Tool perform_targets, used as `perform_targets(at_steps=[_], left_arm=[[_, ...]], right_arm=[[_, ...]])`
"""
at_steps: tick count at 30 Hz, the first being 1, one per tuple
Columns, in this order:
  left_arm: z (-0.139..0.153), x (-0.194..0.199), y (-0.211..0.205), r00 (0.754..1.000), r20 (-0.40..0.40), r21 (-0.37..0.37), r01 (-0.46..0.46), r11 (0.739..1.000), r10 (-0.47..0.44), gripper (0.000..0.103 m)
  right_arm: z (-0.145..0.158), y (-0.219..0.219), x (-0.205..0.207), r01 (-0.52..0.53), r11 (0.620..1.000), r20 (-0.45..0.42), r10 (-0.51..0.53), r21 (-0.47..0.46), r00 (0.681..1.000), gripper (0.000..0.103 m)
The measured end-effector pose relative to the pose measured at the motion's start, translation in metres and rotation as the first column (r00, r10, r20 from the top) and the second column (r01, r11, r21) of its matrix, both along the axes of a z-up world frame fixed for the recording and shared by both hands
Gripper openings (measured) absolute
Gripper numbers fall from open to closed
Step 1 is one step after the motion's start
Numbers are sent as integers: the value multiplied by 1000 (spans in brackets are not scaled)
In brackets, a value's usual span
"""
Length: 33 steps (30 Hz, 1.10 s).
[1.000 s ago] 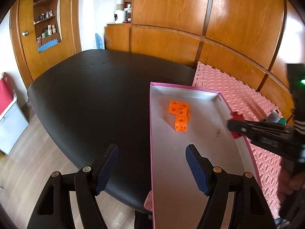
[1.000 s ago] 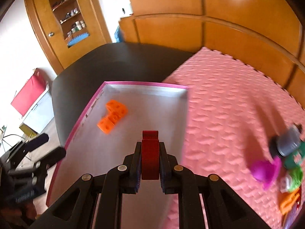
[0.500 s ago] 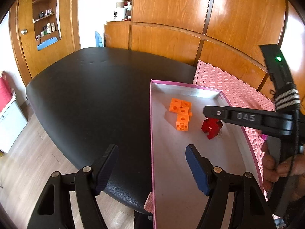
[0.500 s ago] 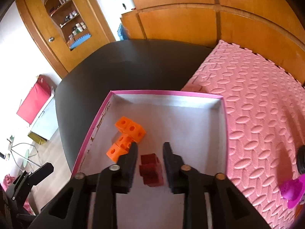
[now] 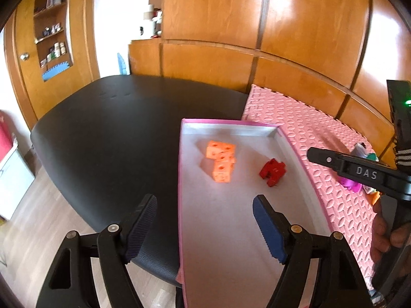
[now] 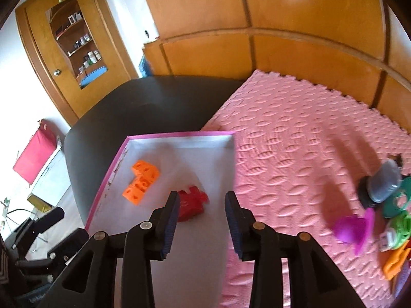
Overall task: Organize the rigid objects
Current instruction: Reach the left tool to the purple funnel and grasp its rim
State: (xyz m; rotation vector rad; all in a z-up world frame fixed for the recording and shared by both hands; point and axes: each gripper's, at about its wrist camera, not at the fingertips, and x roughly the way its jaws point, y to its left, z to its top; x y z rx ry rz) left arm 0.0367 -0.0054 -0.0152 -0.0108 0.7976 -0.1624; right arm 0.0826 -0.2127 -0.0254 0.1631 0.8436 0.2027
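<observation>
Left tongs (image 5: 204, 224): blue-padded fingers wide apart, nothing between them; they straddle the tray's left wall at its near end, the left finger (image 5: 140, 227) over the black bench, the right finger (image 5: 267, 229) over the tray floor.
Right tongs (image 6: 201, 219): fingers apart, holding nothing, over the near part of the tray by its right wall; in the left view they reach in from the right above the mat (image 5: 359, 172).
Tray (image 5: 221, 243): shallow, white inside with a pink rim, lying on the bench with its right wall against the mat's left edge; its near end runs past the bench's near edge.
Red block (image 5: 272, 172): notched, lying on the tray floor in the far half, toward the right wall, free of both tongs; in the right view it sits just beyond the left fingertip (image 6: 192, 201).
Orange blocks (image 5: 222, 163): joined cubes in an L-like cluster on the tray floor, left of the red block and apart from it, nearer the left wall.
Mat (image 6: 295, 154): pink foam, covering the right part of the bench up to the far edge.
Toys (image 6: 380, 210): a loose heap at the mat's right edge, with a grey cylinder, a purple piece, green and orange bits; blurred, so details are unclear.
Bench (image 5: 110, 133): black, rounded, bare to the left of the tray.
</observation>
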Motion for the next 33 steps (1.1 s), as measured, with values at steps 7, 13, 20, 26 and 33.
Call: perform_targets(at_steps=[7, 13, 20, 26, 33], left_arm=[[8, -7, -27, 998, 18, 25, 67, 997, -67, 78], [13, -17, -57, 989, 23, 42, 145, 989, -146, 79], [15, -31, -98, 966, 12, 69, 258, 964, -259, 80], [15, -38, -137, 940, -16, 66, 340, 938, -340, 80], [6, -34, -189, 905, -58, 66, 425, 903, -422, 90]], right_arm=[[11, -61, -32, 110, 994, 40, -109, -28, 993, 36], [15, -135, -63, 256, 965, 46, -253, -54, 966, 36], [15, -232, -101, 455, 887, 58, -452, -79, 890, 41], [-14, -313, -133, 652, 758, 36, -651, -4, 758, 41], [-19, -356, -154, 750, 641, -56, -753, 164, 656, 41]])
